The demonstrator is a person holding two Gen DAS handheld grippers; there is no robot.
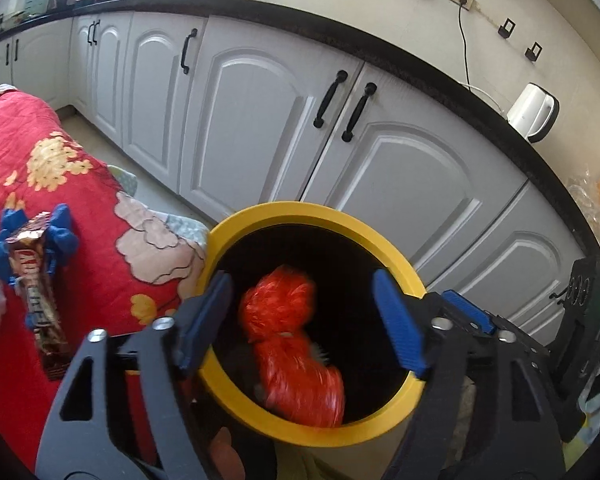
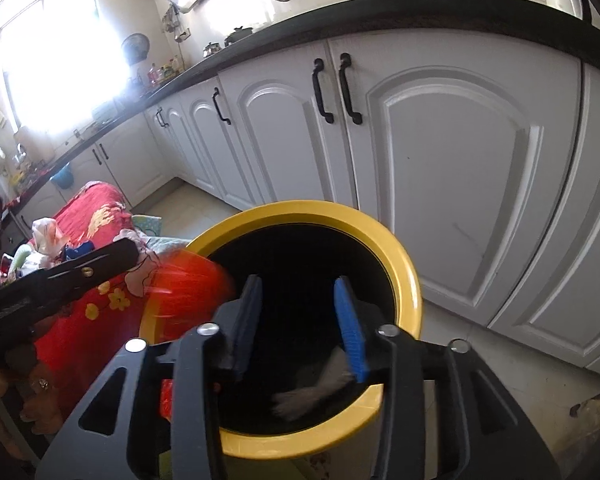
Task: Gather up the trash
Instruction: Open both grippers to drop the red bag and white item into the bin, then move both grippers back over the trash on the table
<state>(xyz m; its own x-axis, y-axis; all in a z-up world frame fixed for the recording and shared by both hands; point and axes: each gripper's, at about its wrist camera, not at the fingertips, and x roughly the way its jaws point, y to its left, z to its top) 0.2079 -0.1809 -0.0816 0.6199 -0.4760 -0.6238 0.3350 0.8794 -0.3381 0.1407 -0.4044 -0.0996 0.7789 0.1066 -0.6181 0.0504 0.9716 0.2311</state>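
Both grippers, left (image 1: 300,320) and right (image 2: 300,324), are hanging open and empty over the yellow bin (image 1: 384,248). Inside it a red bag (image 1: 292,340) is falling, so the drop step is finishing. Next comes fetching the snack wrapper (image 1: 36,292) on the left, I think.

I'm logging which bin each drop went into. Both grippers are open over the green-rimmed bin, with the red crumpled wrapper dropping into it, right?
Not quite: the bin's rim is yellow, not green, as the left wrist view shows. The rest holds: the left gripper and the right gripper both stand open over the bin, and the red crumpled wrapper is inside its dark mouth, blurred.
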